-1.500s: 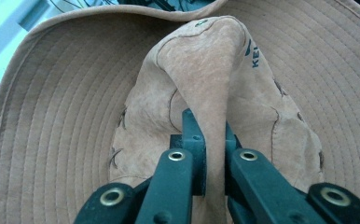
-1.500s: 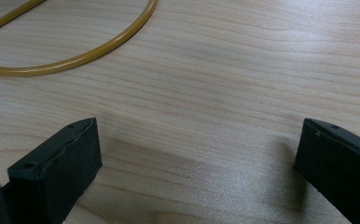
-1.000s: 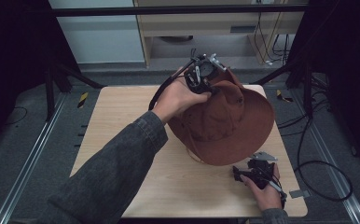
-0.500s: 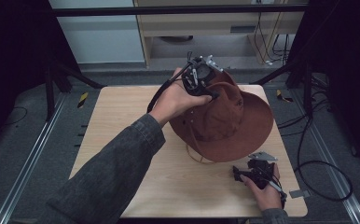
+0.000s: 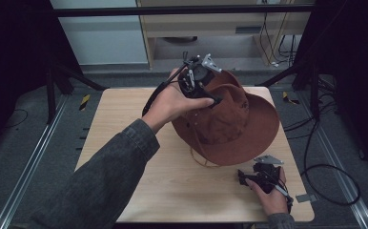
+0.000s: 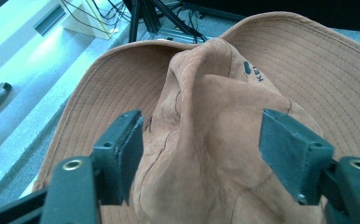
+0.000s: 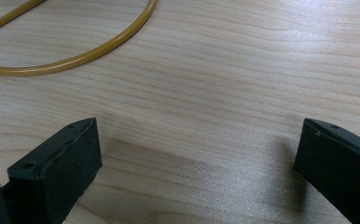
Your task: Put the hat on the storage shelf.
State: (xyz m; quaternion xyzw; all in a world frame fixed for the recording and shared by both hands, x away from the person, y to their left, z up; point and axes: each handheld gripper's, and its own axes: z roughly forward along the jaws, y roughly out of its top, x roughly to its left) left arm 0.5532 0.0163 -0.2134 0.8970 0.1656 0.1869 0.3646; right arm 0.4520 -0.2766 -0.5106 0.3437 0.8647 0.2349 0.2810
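Over the worktop [image 5: 125, 143] | your left gripper [image 6: 201, 140] jaws, just opening, straddle the hat [image 5: 230, 119] crown unpressed | right gripper [image 7: 197, 158] wide, empty | hat soft, light: pinch the crown fold.

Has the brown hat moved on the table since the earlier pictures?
Yes. The brown hat has settled slightly toward the right edge of the table. The left gripper, jaws just opening, has let go of its crown.
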